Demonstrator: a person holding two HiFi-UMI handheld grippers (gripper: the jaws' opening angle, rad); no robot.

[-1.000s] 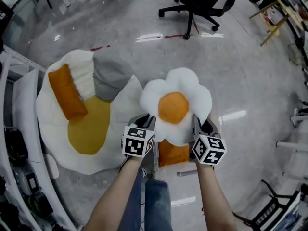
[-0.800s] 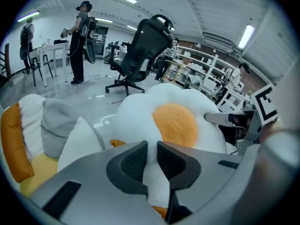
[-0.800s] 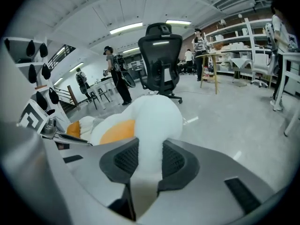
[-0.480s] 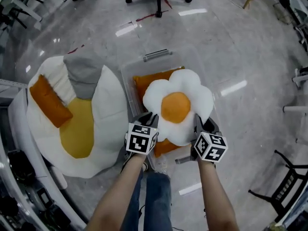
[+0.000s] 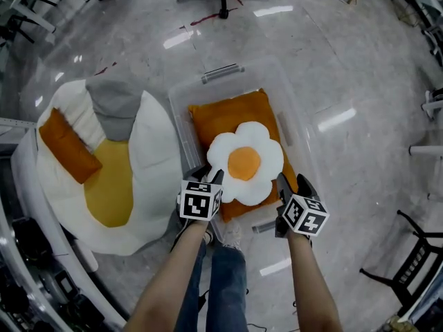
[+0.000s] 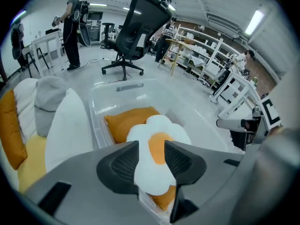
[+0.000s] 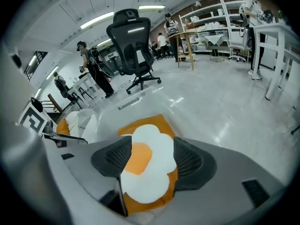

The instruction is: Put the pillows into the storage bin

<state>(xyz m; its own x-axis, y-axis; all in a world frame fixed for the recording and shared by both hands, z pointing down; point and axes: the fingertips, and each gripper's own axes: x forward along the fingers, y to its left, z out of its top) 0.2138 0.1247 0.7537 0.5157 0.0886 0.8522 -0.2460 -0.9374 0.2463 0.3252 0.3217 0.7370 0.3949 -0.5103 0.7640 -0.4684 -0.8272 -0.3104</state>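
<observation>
At the far left a big white floor cushion (image 5: 149, 158) with a yellow middle lies on the floor, and an orange bolster (image 5: 66, 146) and a grey cushion (image 5: 114, 106) rest on it. Just to its right stands the clear storage bin (image 5: 181, 126). An orange pillow (image 5: 221, 120) lies flat on its bottom, and the white flower pillow (image 5: 243, 163), orange at its centre, lies on top of that toward the near end. The left gripper (image 5: 210, 176) hangs at the flower pillow's near-left edge; its fingers have just been opening and stand moderately apart, with the pillow showing between them but not pinched. The right gripper (image 5: 293, 183) hangs at the near-right edge, its fingers also just opened, wider, and pressing on nothing. The only markings are black-and-white square patterns on each gripper's marker cube (image 5: 201, 203). The floor (image 5: 346, 81) is glossy pale grey and mirrors strip lights, with a red mark (image 5: 204, 21) near a black office chair (image 6: 140, 27). The gripper views show a bright workroom with white shelving (image 6: 201, 55) and a person (image 6: 72, 27) standing.
</observation>
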